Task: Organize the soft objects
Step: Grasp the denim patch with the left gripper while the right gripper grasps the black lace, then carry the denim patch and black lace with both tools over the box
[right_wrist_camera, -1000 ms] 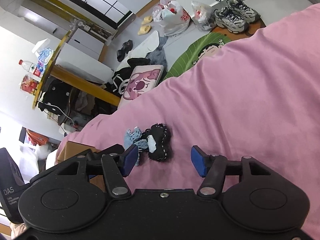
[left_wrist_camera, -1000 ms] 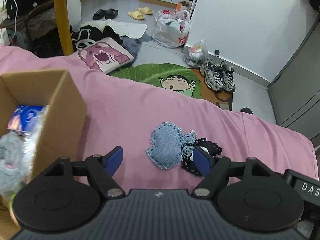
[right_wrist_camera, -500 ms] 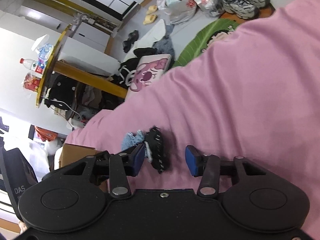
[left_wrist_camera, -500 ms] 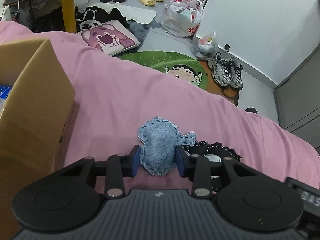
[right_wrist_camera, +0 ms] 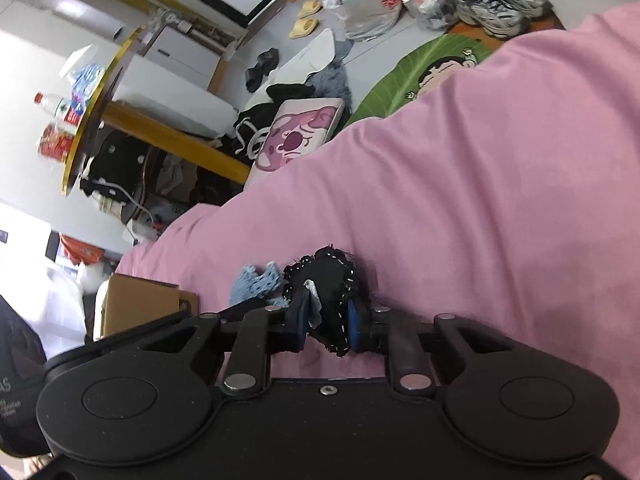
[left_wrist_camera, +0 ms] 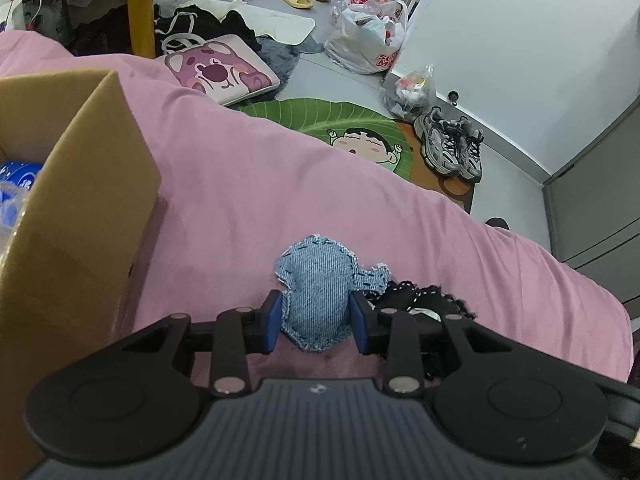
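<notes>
Blue pads of your left gripper point(left_wrist_camera: 316, 322) pinch the denim plush point(left_wrist_camera: 320, 292) by its lower half, while your right gripper point(right_wrist_camera: 326, 320) has jaws closing on the black stitched plush point(right_wrist_camera: 330, 280), squeezed narrow between them. Both toys lie touching each other on the pink bedspread point(left_wrist_camera: 248, 184), so gripping each at its near end probably lets you lift them apart without dragging one over the other. Just to your left stands the open cardboard box point(left_wrist_camera: 80, 200), with a blue packet already inside, likely where both belong.
</notes>
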The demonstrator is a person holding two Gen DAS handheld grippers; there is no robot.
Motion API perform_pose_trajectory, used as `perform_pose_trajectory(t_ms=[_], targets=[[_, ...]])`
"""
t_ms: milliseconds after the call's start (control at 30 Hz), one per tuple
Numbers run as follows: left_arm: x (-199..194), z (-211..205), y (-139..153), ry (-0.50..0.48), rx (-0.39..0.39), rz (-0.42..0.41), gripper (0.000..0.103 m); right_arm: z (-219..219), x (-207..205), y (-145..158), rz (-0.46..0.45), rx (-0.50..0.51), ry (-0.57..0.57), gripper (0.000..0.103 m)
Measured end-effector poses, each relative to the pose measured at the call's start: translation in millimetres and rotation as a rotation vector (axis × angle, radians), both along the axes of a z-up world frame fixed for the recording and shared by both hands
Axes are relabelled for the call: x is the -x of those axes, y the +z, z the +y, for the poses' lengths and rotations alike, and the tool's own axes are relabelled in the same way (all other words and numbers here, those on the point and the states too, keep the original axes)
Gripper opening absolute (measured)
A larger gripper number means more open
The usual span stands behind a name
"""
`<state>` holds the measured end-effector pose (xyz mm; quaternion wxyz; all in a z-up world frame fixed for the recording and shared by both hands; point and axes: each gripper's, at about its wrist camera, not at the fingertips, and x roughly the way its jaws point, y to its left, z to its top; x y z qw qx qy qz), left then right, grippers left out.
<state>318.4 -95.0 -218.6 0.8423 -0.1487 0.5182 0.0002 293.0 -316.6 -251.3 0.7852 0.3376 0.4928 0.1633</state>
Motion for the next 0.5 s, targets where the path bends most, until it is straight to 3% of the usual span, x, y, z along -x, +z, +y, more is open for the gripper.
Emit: perform_pose_trajectory(t_ms=[500], targets=[[42.8, 4.8, 48.2, -0.044, 0.004, -0.068, 0.034, -11.2, 52.4, 46.6, -0.054, 0.096, -0.101, 0.018]])
